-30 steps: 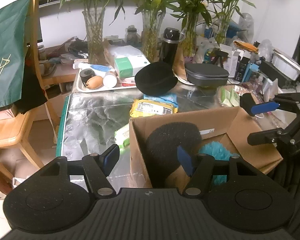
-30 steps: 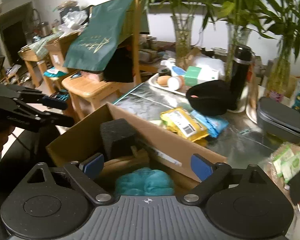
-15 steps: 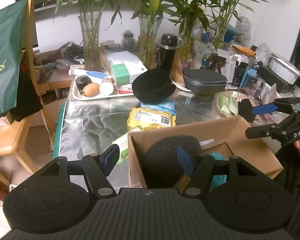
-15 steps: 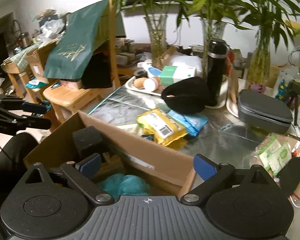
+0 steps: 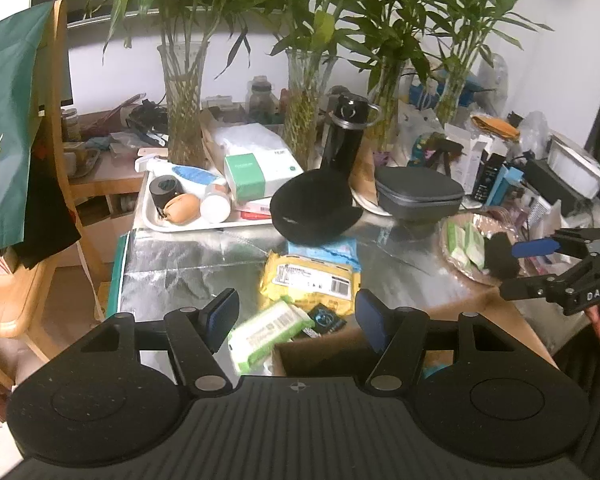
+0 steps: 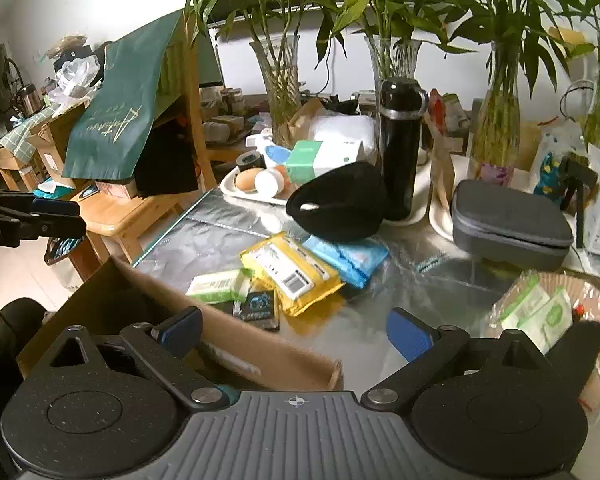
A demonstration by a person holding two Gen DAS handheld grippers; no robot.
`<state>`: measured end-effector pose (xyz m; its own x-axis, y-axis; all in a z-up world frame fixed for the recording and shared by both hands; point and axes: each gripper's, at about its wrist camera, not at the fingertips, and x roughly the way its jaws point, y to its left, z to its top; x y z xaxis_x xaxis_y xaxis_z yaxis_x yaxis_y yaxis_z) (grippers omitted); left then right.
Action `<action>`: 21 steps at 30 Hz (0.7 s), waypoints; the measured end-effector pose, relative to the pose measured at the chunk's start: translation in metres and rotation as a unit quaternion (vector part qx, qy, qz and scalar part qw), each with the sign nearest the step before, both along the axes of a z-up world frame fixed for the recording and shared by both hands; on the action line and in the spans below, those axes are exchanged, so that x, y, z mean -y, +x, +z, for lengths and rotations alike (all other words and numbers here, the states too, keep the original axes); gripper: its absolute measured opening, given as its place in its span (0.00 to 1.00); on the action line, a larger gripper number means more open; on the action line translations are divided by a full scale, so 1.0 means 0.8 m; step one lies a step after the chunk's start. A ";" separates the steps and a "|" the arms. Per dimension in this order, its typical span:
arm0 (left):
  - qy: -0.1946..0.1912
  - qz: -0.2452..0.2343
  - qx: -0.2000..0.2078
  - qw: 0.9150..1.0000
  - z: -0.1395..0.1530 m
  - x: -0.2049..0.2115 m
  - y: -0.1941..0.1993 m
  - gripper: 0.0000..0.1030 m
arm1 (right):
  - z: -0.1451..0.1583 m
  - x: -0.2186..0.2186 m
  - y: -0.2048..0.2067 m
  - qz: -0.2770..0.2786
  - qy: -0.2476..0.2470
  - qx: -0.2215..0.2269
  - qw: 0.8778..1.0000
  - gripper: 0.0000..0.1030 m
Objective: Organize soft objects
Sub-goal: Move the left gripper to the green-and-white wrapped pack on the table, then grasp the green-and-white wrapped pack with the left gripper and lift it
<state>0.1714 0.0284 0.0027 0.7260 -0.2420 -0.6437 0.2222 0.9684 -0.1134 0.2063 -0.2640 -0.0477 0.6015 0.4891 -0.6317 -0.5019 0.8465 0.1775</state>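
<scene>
Both grippers tilt downward over the silver-covered table (image 5: 204, 256). The left gripper (image 5: 296, 320) has its jaws parted about halfway with nothing gripped; a green-and-white packet (image 5: 268, 334) lies beyond the gap, and the cardboard box (image 5: 380, 344) sits under the right-hand finger. The right gripper (image 6: 296, 328) is spread wide and empty, the box's rim beneath its left-hand finger, the yellow pack (image 6: 292, 272) and black soft cap (image 6: 340, 204) further ahead.

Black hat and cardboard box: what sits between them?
Blue pack, yellow pack, green wipes, small dark sachet, between hat and box. Right wrist view.
</scene>
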 end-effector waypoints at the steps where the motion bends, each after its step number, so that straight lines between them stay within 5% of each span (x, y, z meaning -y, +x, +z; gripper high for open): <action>1: -0.001 0.001 -0.001 1.000 0.000 -0.001 0.003 0.62 | 0.001 0.001 0.003 0.000 0.002 0.001 1.000 0.95; 12: -0.003 -0.008 -0.022 1.000 -0.012 -0.027 0.043 0.62 | -0.015 0.013 0.037 -0.017 0.017 0.001 1.000 0.95; 21: -0.007 -0.064 -0.023 0.998 -0.044 -0.045 0.080 0.62 | -0.047 0.027 0.075 -0.039 0.033 -0.009 0.999 0.95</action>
<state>0.2356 0.0644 -0.0328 0.6584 -0.3410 -0.6710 0.3390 0.9303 -0.1401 0.2667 -0.2859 -0.0851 0.6286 0.4817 -0.6107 -0.4312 0.8693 0.2418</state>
